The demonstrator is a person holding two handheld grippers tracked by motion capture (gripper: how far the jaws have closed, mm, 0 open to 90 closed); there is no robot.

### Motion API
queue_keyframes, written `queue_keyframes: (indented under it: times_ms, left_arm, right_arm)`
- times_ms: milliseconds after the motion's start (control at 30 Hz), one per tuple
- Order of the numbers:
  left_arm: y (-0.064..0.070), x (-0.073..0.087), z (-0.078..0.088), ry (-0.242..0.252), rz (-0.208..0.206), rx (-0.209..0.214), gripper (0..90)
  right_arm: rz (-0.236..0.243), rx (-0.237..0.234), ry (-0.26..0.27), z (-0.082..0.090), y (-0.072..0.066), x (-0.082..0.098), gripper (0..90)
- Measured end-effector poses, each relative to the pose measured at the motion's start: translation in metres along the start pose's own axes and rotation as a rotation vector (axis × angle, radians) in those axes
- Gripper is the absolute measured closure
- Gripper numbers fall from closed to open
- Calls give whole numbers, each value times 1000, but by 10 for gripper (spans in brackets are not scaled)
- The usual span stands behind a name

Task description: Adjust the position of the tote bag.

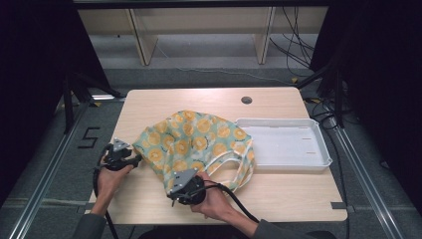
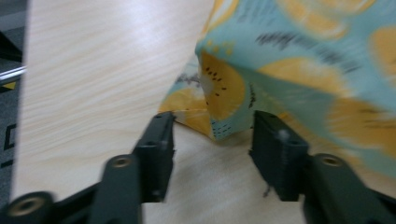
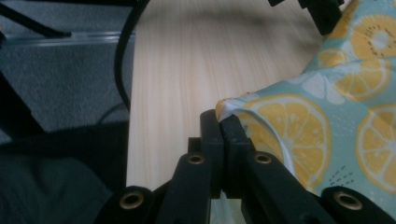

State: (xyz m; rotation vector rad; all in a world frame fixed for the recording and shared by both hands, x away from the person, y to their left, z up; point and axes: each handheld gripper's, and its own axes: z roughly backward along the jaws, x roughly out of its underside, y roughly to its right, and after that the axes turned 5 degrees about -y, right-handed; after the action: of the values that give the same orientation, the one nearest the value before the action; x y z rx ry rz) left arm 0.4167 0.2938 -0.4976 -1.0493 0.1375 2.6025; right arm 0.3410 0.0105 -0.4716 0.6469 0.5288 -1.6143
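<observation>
Wooden table (image 1: 149, 107) bears lemon-print tote bag (image 1: 196, 142) just left of white tray (image 1: 326, 154). Right gripper (image 3: 224, 122) clenched on bag's near edge. Left gripper (image 2: 212, 135) released, jaws straddling bag corner, not pressing. Bag crumpled; flattening or folding seems barely begun.

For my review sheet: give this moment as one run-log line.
left gripper: open, bag corner between jaws | right gripper: shut on bag edge | tray: right of bag

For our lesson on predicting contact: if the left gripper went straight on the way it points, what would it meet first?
Probably the corner of the lemon-print cloth bag, lying just ahead between the left gripper's open jaws; depth is uncertain.
</observation>
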Motion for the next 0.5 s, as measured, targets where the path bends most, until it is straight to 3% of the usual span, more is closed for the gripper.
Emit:
queue_keyframes:
  times_ms: [33, 133, 167, 233, 300, 333, 400, 433, 467, 500]
  left_arm:
    - [0, 1, 8, 13, 36, -8, 401]
    - [3, 4, 30, 43, 54, -4, 397]
    - [4, 5, 36, 27, 35, -2, 394]
    - [10, 9, 43, 16, 30, 31, 389]
    - [16, 13, 46, 31, 62, 61, 365]
    - [22, 14, 49, 61, 78, 61, 362]
    - [25, 13, 52, 68, 94, 59, 357]
    - [26, 13, 54, 70, 90, 72, 356]
    - [31, 12, 59, 100, 108, 97, 356]
    - [31, 12, 59, 100, 108, 97, 356]
  right_arm:
    - [-2, 4, -1, -7, -1, -6, 900]
    - [0, 3, -4, -14, -2, -11, 900]
    - [-3, -4, -3, -17, -2, -12, 900]
    - [-5, -2, -11, -26, -4, -17, 900]
    - [-11, -18, -18, -32, -10, -20, 900]
    - [-12, -20, -23, -34, -11, -22, 900]
    - [-6, -21, -18, -37, -12, -23, 900]
    - [-4, -23, -15, -40, -13, -24, 887]
    - [-14, -33, -17, -42, -15, -27, 811]
    - [-25, -35, -31, -41, -16, -28, 727]
